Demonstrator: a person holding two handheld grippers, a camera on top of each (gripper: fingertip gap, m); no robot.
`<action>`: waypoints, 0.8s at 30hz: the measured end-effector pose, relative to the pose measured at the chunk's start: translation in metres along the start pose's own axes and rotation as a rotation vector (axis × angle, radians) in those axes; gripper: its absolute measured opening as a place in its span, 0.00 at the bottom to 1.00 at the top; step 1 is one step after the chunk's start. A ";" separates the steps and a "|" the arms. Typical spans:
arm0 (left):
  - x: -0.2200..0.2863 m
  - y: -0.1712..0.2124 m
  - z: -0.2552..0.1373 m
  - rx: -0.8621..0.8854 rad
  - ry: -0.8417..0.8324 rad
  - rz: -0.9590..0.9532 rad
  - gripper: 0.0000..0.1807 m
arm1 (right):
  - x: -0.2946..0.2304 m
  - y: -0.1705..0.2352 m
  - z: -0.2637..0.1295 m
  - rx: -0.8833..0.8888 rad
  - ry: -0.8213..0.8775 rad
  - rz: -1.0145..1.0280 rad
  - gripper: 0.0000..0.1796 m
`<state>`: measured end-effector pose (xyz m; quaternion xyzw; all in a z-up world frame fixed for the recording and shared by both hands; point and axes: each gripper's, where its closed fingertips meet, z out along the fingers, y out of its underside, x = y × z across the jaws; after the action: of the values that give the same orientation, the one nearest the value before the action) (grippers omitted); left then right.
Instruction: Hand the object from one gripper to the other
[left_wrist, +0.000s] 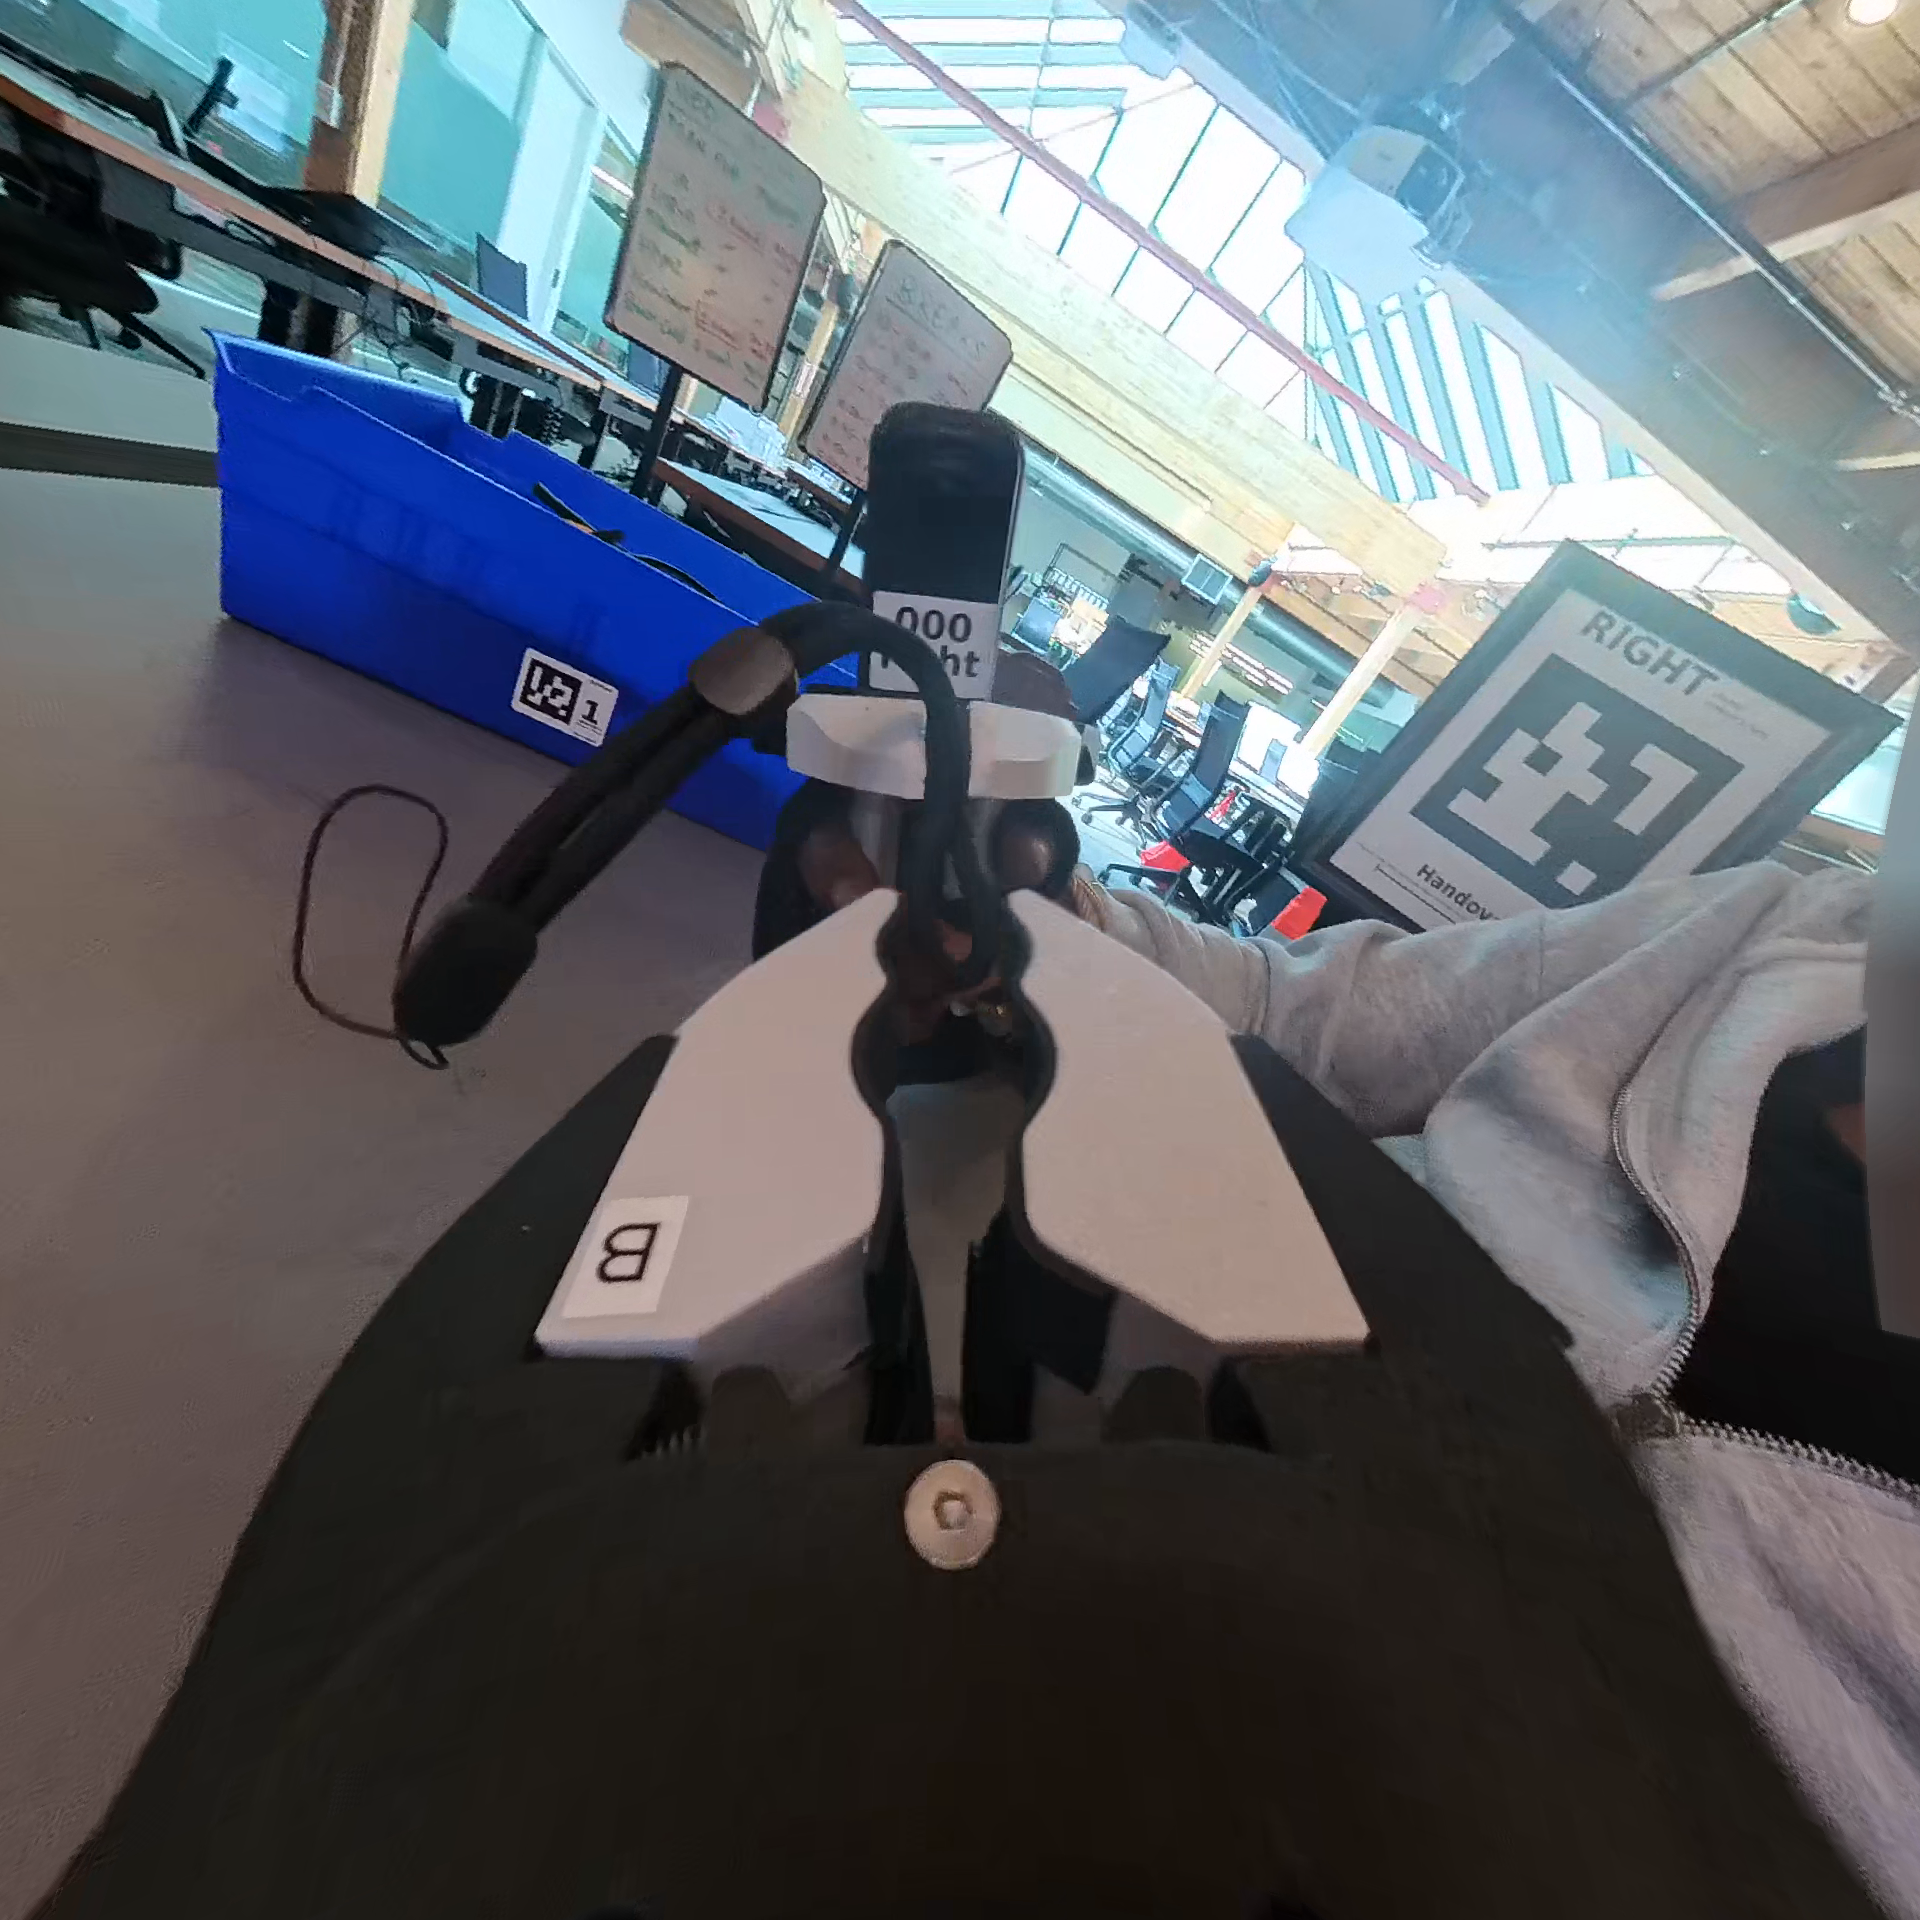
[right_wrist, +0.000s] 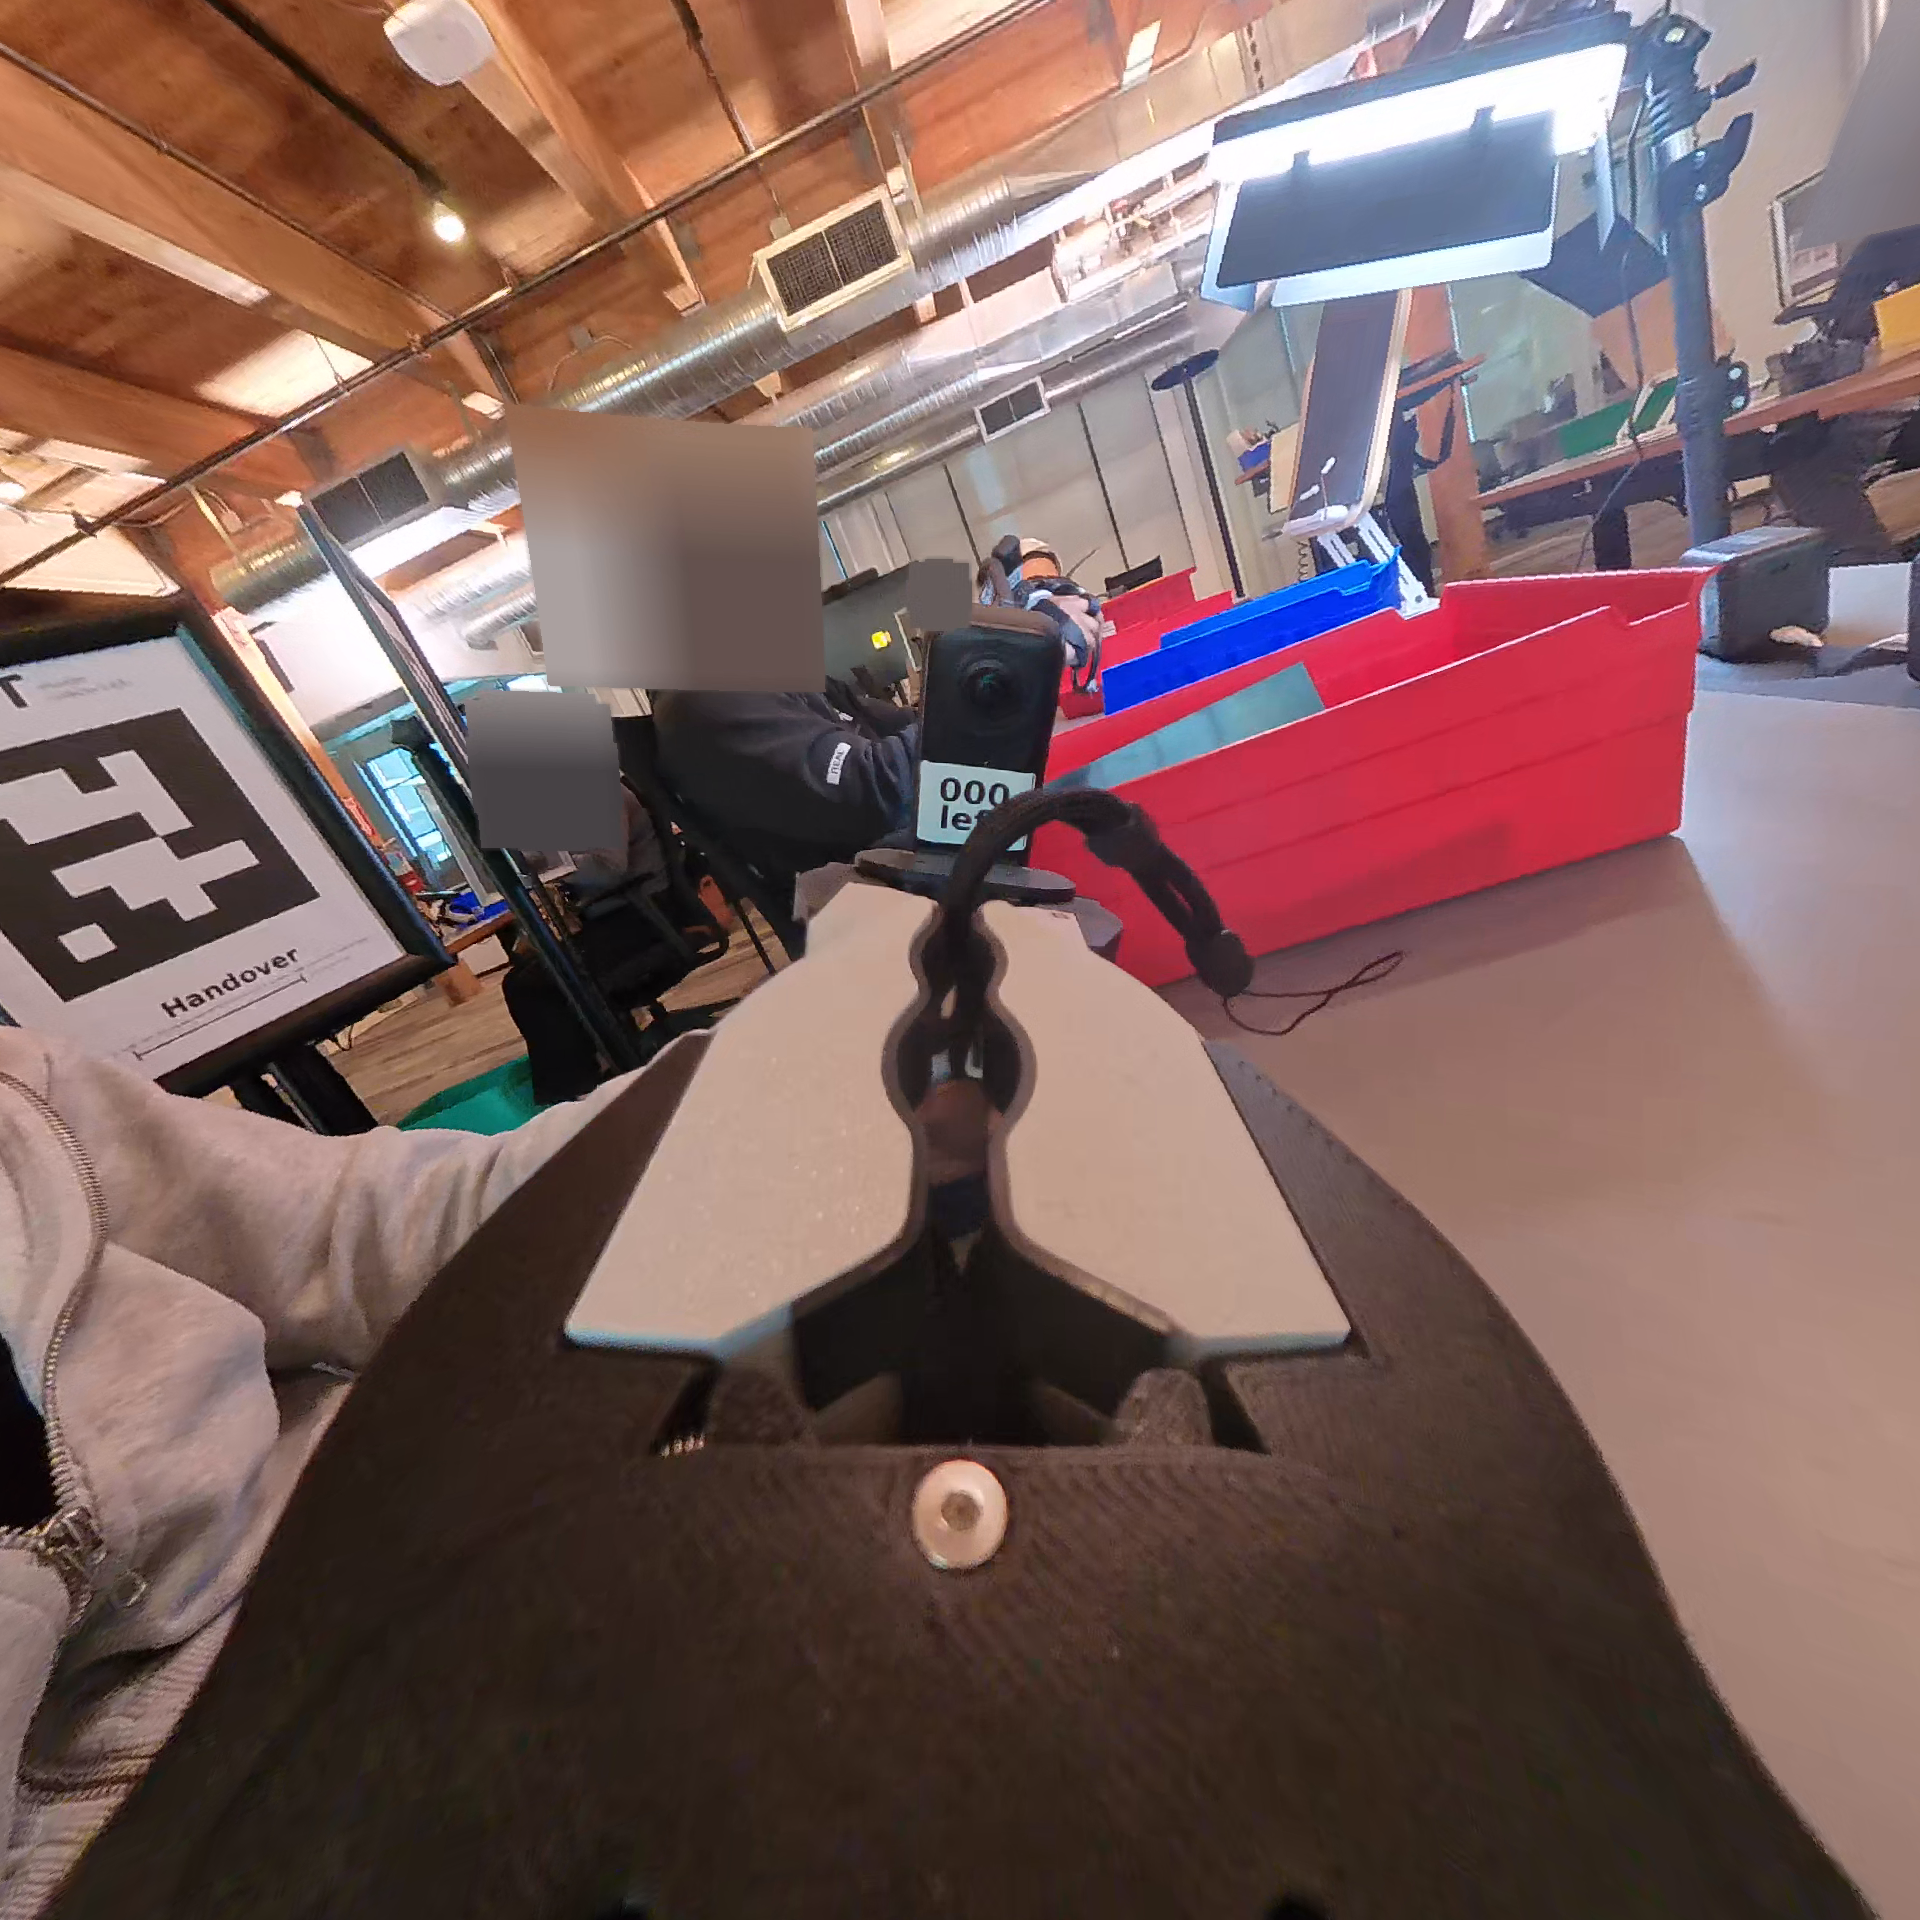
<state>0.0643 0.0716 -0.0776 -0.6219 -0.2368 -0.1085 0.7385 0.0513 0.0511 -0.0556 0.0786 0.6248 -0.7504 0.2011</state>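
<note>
Mid-handover: black wrist strap (left_wrist: 940, 748) pinched at once by left gripper (left_wrist: 951, 935) and right gripper (right_wrist: 961, 940), both clenched on its cord, tips facing. Left to do: one release, giver unclear. Left view only: blue bin (left_wrist: 436, 540) at 10 o'clock; right view only: red bin (right_wrist: 1455, 748) at 2 o'clock.

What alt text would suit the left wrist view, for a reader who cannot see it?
Two handheld grippers meet nose to nose above a grey table, both pinching a black braided wrist strap: the left gripper up close, the right gripper facing it. Behind sit a blue bin and a framed marker sign.
</note>
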 end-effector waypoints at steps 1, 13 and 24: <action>0.001 -0.001 -0.001 0.005 0.004 0.006 0.05 | -0.001 0.000 0.000 0.001 -0.004 0.001 0.02; -0.004 -0.006 -0.008 0.030 -0.010 -0.064 0.02 | 0.006 -0.005 -0.019 -0.325 0.409 -1.610 0.21; 0.016 0.009 -0.001 -0.094 0.099 -0.041 0.09 | 0.007 0.023 -0.005 -0.443 0.366 -1.797 0.02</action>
<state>0.0827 0.0747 -0.0782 -0.6447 -0.2073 -0.1652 0.7171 0.0531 0.0515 -0.0804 -0.3559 0.6017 -0.4646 -0.5436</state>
